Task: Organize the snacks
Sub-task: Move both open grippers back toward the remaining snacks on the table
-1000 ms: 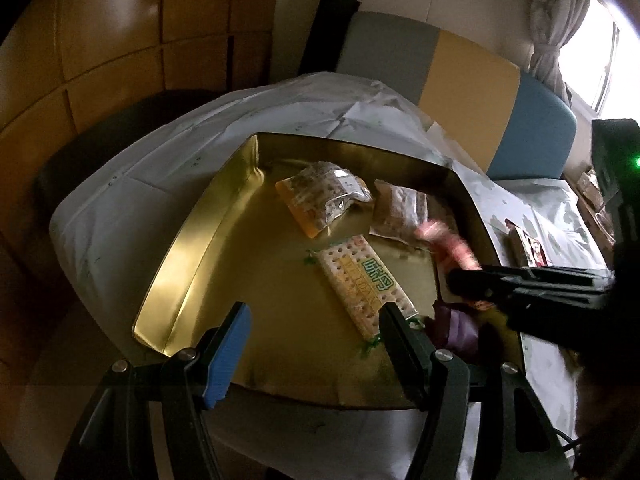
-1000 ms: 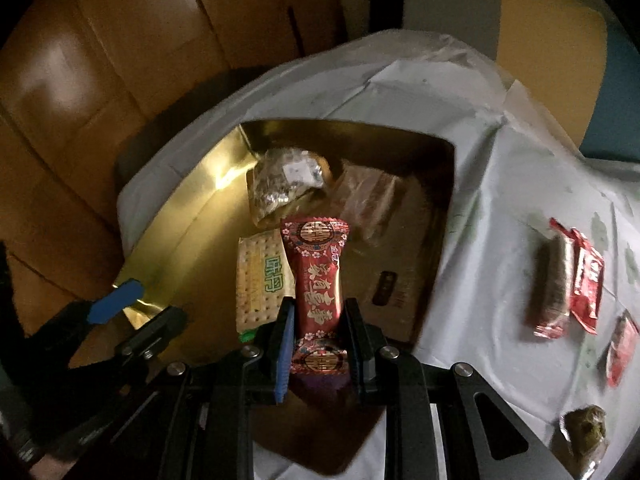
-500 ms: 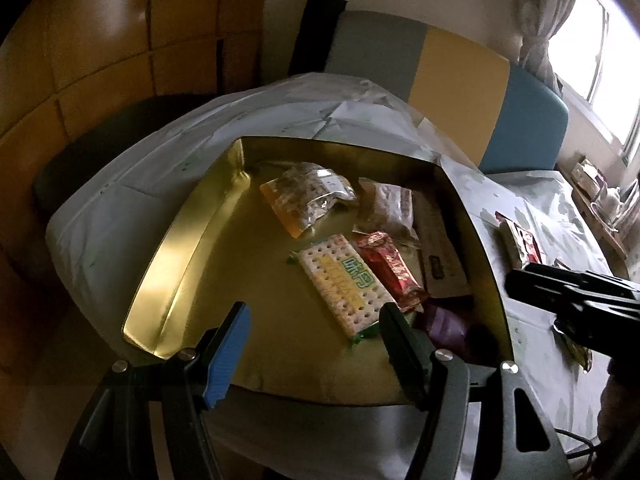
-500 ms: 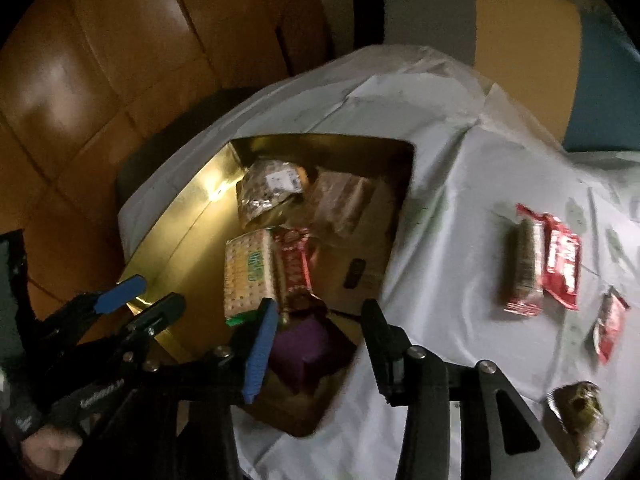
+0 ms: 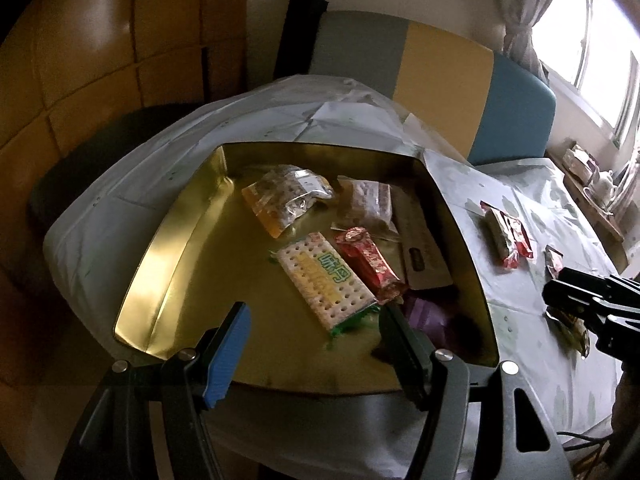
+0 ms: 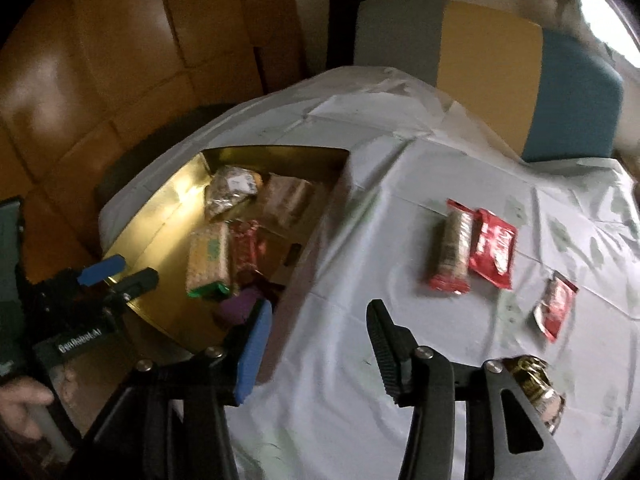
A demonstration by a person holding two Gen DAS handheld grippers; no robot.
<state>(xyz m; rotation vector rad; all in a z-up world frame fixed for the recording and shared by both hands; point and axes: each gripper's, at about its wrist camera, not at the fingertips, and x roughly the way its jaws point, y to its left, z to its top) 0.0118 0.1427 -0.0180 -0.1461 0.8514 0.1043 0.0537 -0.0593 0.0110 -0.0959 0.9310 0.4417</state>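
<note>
Right tool point(image 6: 320, 344) hanging above the white-clothed worktop point(image 6: 360, 360) just beside the gold tray point(image 5: 168, 240), jaws apart after just opening, nothing between them. Left tool point(image 5: 312, 336) hovering over the tray's near edge, jaws standing wide and gripping nothing; seen from the right wrist camera off to the left point(image 6: 116, 276), with a hand point(image 6: 24, 404) on its handle.

Lying inside the tray: a red patterned snack bar point(image 5: 368, 260) side by side with a cracker packet with green lettering point(image 5: 324, 280), the two touching along their long edges. Sitting beyond them, toward the far wall: a clear bag of mixed snacks point(image 5: 288, 200) and a brownish packet point(image 5: 366, 208). Resting at the tray's right side, a tan card point(image 5: 420, 248); near the closest corner, a purple wrapped piece point(image 5: 428, 316).

Waiting outside on the cloth, well apart from the tray: a red-ended biscuit roll point(image 6: 454, 248) touching a red packet point(image 6: 494, 252), a smaller red sachet point(image 6: 554, 308) nearer the right tool, and a gold-foil snack point(image 6: 536, 380) partly hidden behind that tool's frame.

Standing behind the worktop, a grey, yellow and blue panel point(image 5: 436, 68); glowing at upper right, a curtained window point(image 5: 588, 48).
</note>
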